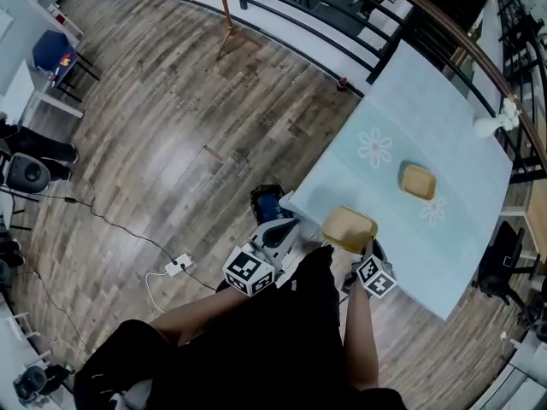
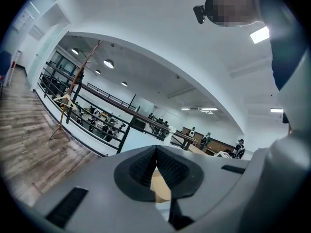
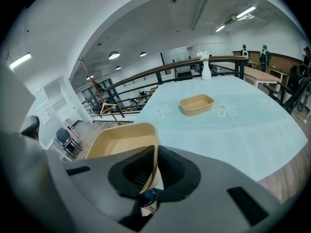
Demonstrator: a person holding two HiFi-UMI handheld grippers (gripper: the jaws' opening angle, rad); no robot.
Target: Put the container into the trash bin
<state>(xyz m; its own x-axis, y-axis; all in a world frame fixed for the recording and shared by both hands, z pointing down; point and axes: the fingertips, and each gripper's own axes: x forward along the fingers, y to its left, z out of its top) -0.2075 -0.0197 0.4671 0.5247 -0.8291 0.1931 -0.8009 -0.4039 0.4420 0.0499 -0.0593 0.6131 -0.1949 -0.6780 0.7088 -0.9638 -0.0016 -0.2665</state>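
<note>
Nearest us, the right hand-held gripper (image 3: 151, 171) is clenched on the side wall of the tan container (image 3: 121, 140), held up at the near corner of the bench (image 1: 444, 126). A second container (image 1: 418, 181) sits mid-bench. We note the left hand-held gripper (image 2: 156, 152) alongside, jaws pressed together, over wooden floor (image 1: 171, 143).

Your right gripper (image 1: 366, 250) holds 1 container (image 1: 349, 227) over the near corner of the table (image 1: 410, 109); a 2nd container (image 1: 418, 181) lies on it farther in, the vase (image 1: 487, 126) at its far edge.
</note>
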